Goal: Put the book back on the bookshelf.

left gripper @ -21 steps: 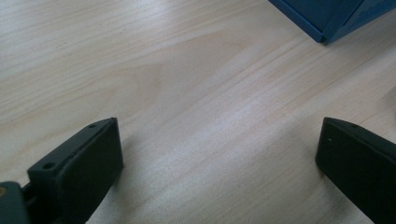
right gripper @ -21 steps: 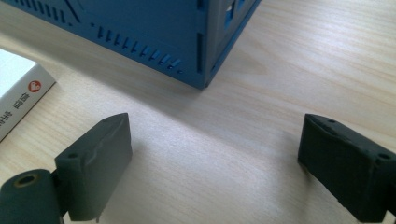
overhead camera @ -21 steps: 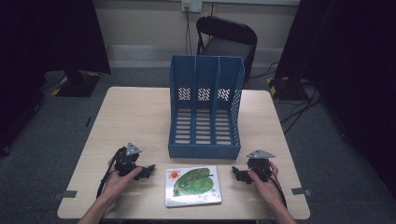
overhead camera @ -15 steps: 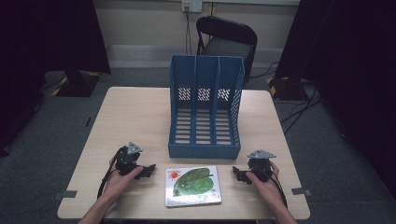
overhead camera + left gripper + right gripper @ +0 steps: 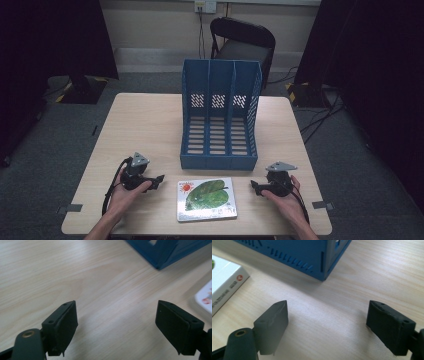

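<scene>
Flat white book with a green leaf on its cover (image 5: 206,199) lies at the near table edge, just in front of the blue plastic three-slot file rack (image 5: 220,117). Left gripper (image 5: 159,179) and right gripper (image 5: 253,186) flank it — jaws apart, nothing between (both resting on the light wooden table (image 5: 145,125)).

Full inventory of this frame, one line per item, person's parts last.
table: 1, light wood, centre of room
file rack: 1, blue, three slots, mid-table
book: 1, white cover with green leaf, flat at near edge, between the grippers
chair: 1, black, behind table
wall socket: 1, white, back wall
left hand-held gripper: 1, black, open, left of book
right hand-held gripper: 1, black, open, right of book
hands: 2, at near edge
</scene>
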Tool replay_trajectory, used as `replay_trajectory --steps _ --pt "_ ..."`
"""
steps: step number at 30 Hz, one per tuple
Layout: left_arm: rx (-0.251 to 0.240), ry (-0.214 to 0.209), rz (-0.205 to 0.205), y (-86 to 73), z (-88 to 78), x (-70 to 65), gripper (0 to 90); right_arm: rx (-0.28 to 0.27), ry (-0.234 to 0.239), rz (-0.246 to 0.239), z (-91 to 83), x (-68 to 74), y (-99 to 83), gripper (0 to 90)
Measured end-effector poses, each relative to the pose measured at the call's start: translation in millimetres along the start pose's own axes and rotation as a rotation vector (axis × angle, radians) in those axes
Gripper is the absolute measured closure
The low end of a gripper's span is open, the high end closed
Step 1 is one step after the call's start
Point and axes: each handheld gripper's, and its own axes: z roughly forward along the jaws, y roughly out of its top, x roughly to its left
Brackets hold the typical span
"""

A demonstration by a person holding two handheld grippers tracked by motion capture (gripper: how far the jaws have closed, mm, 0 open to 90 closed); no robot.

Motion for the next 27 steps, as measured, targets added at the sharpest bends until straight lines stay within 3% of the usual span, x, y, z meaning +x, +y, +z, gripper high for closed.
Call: replay_trajectory --steps 3,8,11,14,16,17,19,23,25,27 --pt "-0.019 -0.025 -0.009 1.3 -5.0 -2.3 18.6 -0.022 0.044 0.005 -5.4 2.1 0.6 18.1" --pt "-0.032 -0.063 -0.010 2.4 -13.3 -6.9 20.9 -0.064 0.068 -0.003 -17.7 8.7 2.5 19.5" --pt "-0.040 -0.067 0.025 3.7 -20.7 -14.7 22.9 -0.077 0.117 -0.006 -29.6 15.9 3.3 24.4" --pt "-0.044 -0.086 0.027 5.1 -22.8 -19.2 24.8 -0.067 0.133 -0.023 -34.6 22.2 2.7 26.9" --pt "-0.042 -0.106 0.037 6.8 -23.1 -24.2 25.0 -0.067 0.171 -0.015 -39.2 31.9 2.7 30.3" --pt "-0.035 -0.117 0.041 7.4 -22.8 -26.8 25.0 -0.067 0.171 -0.015 -39.2 31.9 2.7 30.3" --pt "-0.025 -0.159 0.039 7.7 -21.0 -33.4 25.8 -0.051 0.225 -0.049 -37.4 44.2 7.2 30.2" --pt "-0.009 -0.170 0.041 7.1 -17.4 -39.3 27.1 -0.049 0.258 -0.067 -30.0 56.7 13.7 30.2" --pt "0.011 -0.209 0.028 5.6 -10.5 -43.7 30.2 -0.029 0.287 -0.100 -20.1 68.8 19.5 30.2" --pt "0.016 -0.217 0.038 5.7 -8.0 -48.0 30.3 -0.016 0.291 -0.133 -14.5 75.8 22.4 30.2"
